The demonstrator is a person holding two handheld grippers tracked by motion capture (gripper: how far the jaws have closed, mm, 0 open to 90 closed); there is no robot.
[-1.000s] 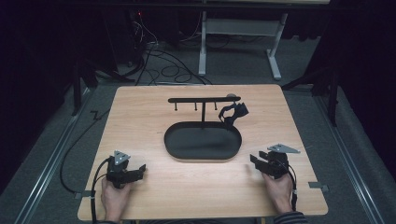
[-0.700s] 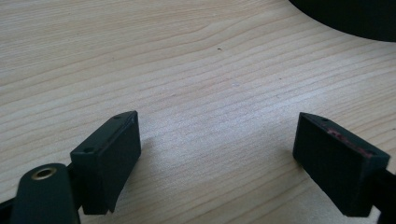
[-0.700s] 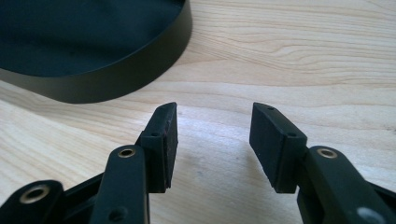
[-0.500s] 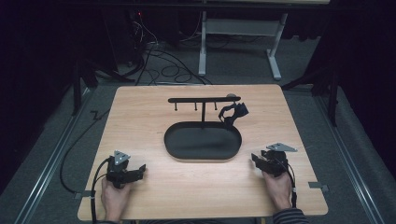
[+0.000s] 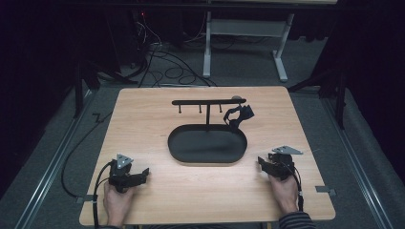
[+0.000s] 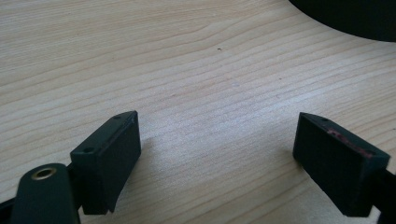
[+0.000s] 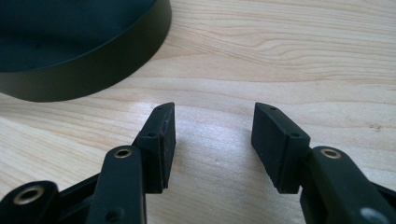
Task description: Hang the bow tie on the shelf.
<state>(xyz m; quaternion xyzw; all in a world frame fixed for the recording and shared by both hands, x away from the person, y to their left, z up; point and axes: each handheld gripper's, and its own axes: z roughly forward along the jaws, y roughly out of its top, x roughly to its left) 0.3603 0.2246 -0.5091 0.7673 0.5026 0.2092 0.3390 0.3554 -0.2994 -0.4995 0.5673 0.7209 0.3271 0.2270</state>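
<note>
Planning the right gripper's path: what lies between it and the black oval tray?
Nothing: bare wood of the table separates the right gripper from the black oval tray, as the high view shows.

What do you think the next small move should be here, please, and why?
Probably bring the right claw forward toward the dark item hanging at the right end of the black stand. Both claws rest open and empty on the table, its jaws have just been opening, and it lies nearer than the left claw.
</note>
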